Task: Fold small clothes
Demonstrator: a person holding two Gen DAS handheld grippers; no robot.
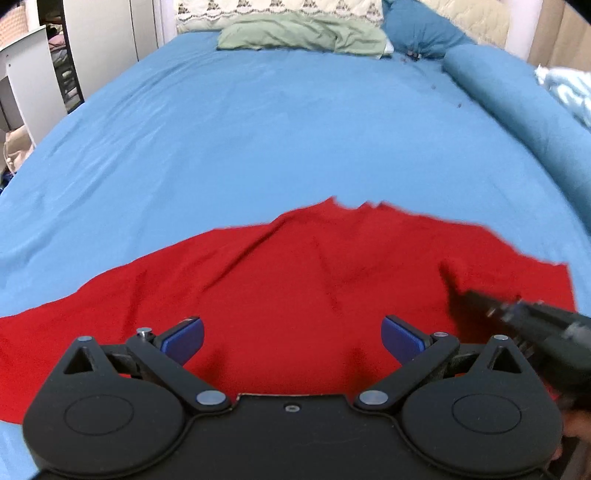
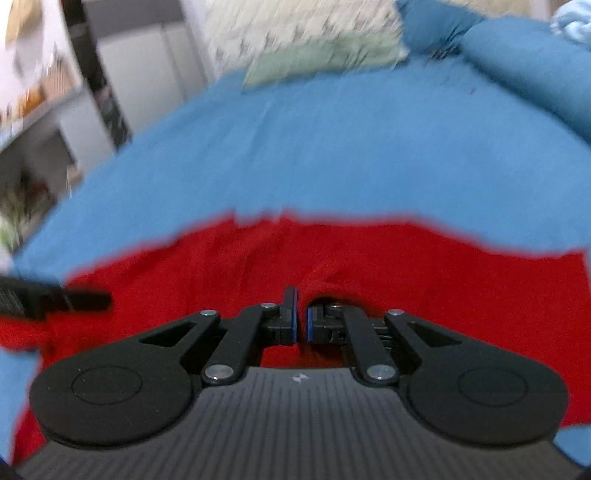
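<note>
A red garment (image 1: pixel 295 280) lies spread on the blue bedsheet (image 1: pixel 258 129), its far edge toward the pillows. My left gripper (image 1: pixel 292 338) is open and empty, hovering over the garment's near part, blue pads wide apart. My right gripper (image 2: pixel 301 317) is nearly closed, pads a narrow gap apart, with a fold of the red garment (image 2: pixel 332 258) bunched up at its tips; the view is blurred. The right gripper also shows blurred at the right edge of the left wrist view (image 1: pixel 517 321). The left gripper appears at the left edge of the right wrist view (image 2: pixel 55 297).
A green pillow (image 1: pixel 303 37) and lace-edged cream pillow (image 1: pixel 277 11) lie at the bed's head. A blue bolster (image 1: pixel 517 110) runs along the right side, with light blue cloth (image 1: pixel 569 88) beyond. White cabinets and shelves (image 1: pixel 33 81) stand left of the bed.
</note>
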